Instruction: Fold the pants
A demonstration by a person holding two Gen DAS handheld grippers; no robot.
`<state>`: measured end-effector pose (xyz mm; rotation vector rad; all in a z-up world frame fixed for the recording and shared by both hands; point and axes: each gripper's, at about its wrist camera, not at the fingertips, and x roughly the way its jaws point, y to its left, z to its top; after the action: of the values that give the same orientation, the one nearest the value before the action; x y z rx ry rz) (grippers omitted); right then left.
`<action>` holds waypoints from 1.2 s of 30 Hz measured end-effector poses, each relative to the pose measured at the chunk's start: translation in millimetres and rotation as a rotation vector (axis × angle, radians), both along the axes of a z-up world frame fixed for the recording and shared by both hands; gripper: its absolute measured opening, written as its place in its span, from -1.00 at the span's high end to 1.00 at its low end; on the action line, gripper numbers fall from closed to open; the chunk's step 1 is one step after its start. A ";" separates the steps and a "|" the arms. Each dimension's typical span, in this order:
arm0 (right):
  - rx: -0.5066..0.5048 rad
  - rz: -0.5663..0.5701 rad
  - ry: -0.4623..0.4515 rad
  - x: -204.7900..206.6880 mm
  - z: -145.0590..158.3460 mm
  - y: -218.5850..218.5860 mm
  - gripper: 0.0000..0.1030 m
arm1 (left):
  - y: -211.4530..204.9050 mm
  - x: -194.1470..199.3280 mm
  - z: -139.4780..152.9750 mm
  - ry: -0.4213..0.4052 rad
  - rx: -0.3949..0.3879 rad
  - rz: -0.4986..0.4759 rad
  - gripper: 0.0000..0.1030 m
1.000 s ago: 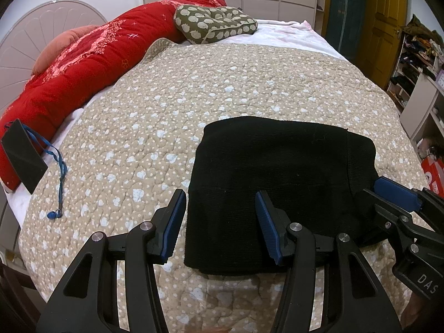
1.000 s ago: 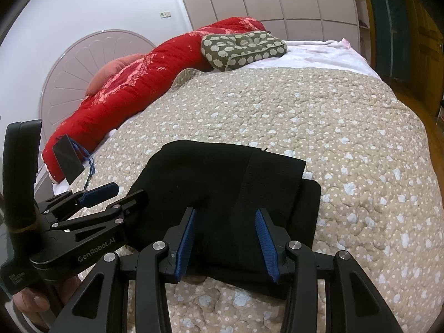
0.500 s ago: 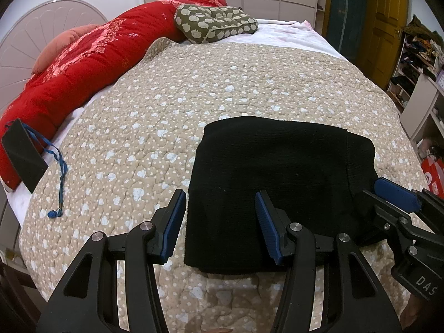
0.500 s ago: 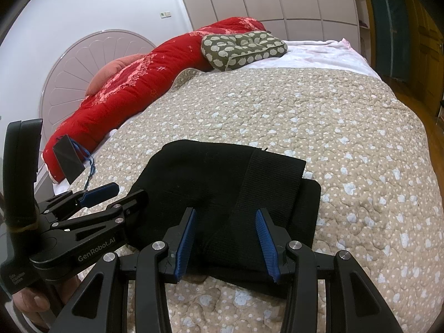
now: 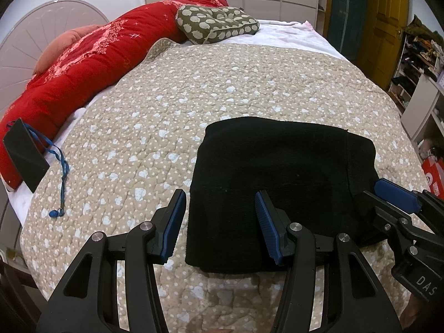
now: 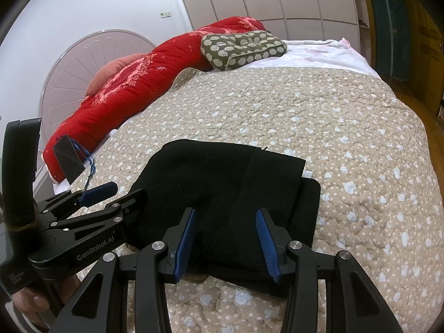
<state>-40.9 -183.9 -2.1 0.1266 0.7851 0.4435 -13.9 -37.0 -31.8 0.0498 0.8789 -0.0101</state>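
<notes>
The black pants (image 5: 277, 172) lie folded into a flat rectangle on the beige dotted quilt (image 5: 194, 88), near its front edge. My left gripper (image 5: 219, 197) is open above the pants' near left corner, one finger over the quilt and the other over the cloth. In the right wrist view the pants (image 6: 222, 177) show a ribbed band on their right side. My right gripper (image 6: 225, 213) is open over their near edge, with nothing pinched. The two grippers stand side by side: the right gripper (image 5: 381, 198) is at the pants' right end, the left gripper (image 6: 119, 191) at their left end.
A red duvet (image 5: 83, 66) runs along the left side in front of a round headboard (image 6: 83, 63). An olive patterned cushion (image 5: 216, 23) lies at the far end. A black card on a blue lanyard (image 5: 25, 155) sits at the left edge. Shelves (image 5: 416, 63) stand at the right.
</notes>
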 end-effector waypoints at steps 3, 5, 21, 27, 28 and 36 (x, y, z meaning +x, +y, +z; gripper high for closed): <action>0.002 -0.003 0.002 -0.5 -0.3 0.5 0.16 | 0.1 -1.5 -0.2 0.002 -0.001 0.003 0.00; 0.004 -0.001 0.001 0.1 -0.4 0.4 0.16 | 0.0 -1.5 0.5 0.004 0.000 0.005 0.00; -0.102 0.037 0.014 23.9 -17.5 5.7 0.14 | 41.2 -35.1 24.7 -0.019 0.049 0.114 0.00; -0.128 0.045 0.029 22.8 -5.8 6.5 0.14 | 54.7 -53.2 42.1 -0.034 0.067 0.144 0.00; -0.118 0.040 0.024 20.8 -3.2 5.2 0.14 | 54.4 -54.4 44.3 -0.034 0.067 0.139 0.00; -0.075 0.018 0.012 15.8 8.3 1.7 0.13 | 46.8 -56.9 54.1 -0.035 0.085 0.108 0.00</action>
<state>-25.1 -182.3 6.2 0.0523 0.8139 0.4297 -70.7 9.8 22.3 0.0819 0.8462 0.1292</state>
